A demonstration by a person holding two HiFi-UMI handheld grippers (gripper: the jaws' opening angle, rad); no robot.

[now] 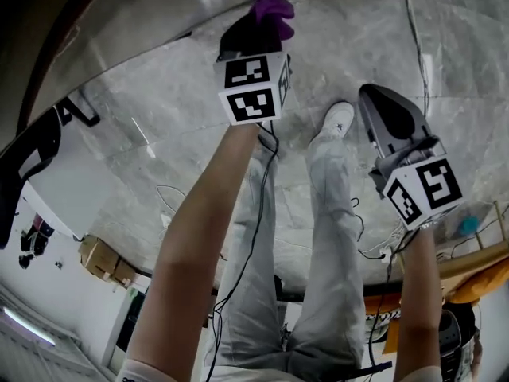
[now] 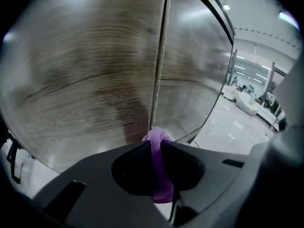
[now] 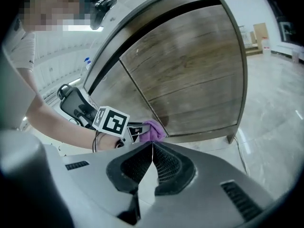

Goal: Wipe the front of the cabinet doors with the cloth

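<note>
My left gripper (image 1: 262,24) is shut on a purple cloth (image 1: 274,10), which it presses low on the wooden cabinet front. In the left gripper view the cloth (image 2: 159,167) runs pinched between the jaws, and its bunched tip sits at the seam (image 2: 160,70) between the two cabinet doors (image 2: 90,75). In the right gripper view the cloth (image 3: 153,129) touches the lower part of the doors (image 3: 190,70), just above the bottom rail. My right gripper (image 3: 152,145) is shut with nothing in it. It hangs back from the cabinet, over the floor (image 1: 370,98).
The grey marble floor (image 1: 175,118) lies under the cabinet. The person's legs and a white shoe (image 1: 338,119) stand between the two arms. Cables trail from the left gripper. A cabinet leg (image 3: 231,139) stands at the right corner. Cardboard boxes (image 1: 102,259) sit behind.
</note>
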